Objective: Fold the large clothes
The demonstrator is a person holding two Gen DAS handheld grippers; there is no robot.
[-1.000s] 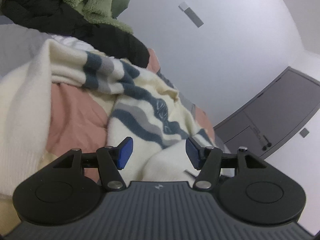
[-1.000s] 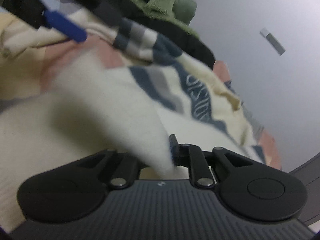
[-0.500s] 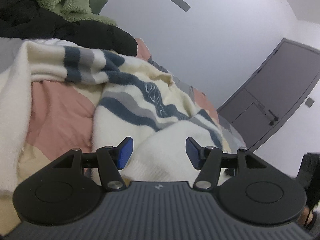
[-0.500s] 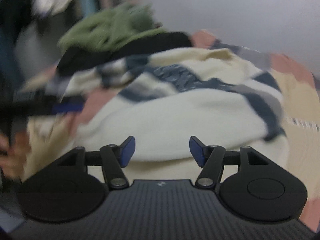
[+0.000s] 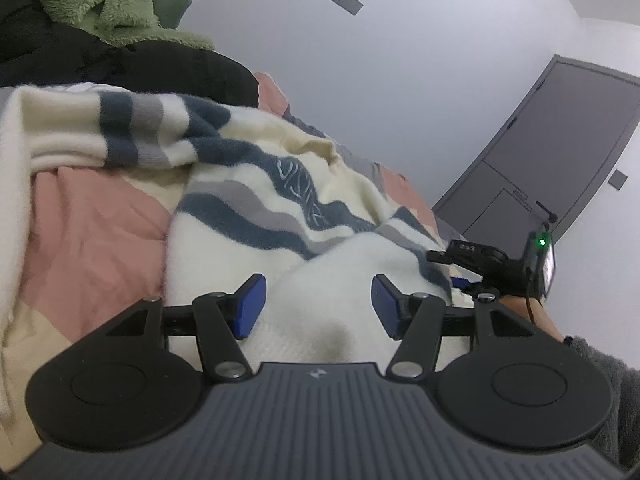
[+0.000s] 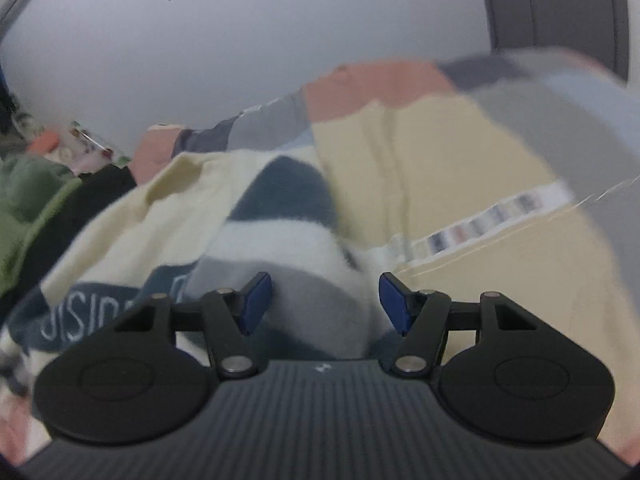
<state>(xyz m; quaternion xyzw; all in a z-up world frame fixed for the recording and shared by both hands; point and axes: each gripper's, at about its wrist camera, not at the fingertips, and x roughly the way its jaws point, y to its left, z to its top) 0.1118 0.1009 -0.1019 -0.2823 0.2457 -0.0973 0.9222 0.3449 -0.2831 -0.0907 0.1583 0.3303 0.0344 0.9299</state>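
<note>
1. Two grippers are in view, each seen from its own wrist camera; both stand with their blue pads spread apart and nothing pinched between them.
2. Left gripper (image 5: 318, 304): its jaws are parted over a white, ribbed fold of the sweater (image 5: 256, 196). The cloth bulges up between the pads, but neither pad presses on it.
3. The sweater is cream with dark blue and grey stripes and pale lettering on one blue band. In the left wrist view it spreads from 9 o'clock across the middle towards 3 o'clock, with one striped sleeve lying along the 10 o'clock side.
4. It rests on a patchwork quilt (image 5: 92, 236) of pink, cream and grey panels.
5. At 11 o'clock in that view lie a black garment (image 5: 132, 72) and, on top of it, a green fleece (image 5: 116, 4).
6. At 3 o'clock the right gripper appears, a green light glowing on it, just beside the sweater's striped edge; a grey sleeve (image 5: 616, 400) shows at 4 o'clock.
7. Right gripper (image 6: 325, 300): its jaws stand apart above a grey and white striped part of the sweater, with no contact visible. This view is blurred.
8. A grey door (image 5: 560, 152) stands at 2 o'clock in the left wrist view, set in a white wall (image 5: 400, 60).
</note>
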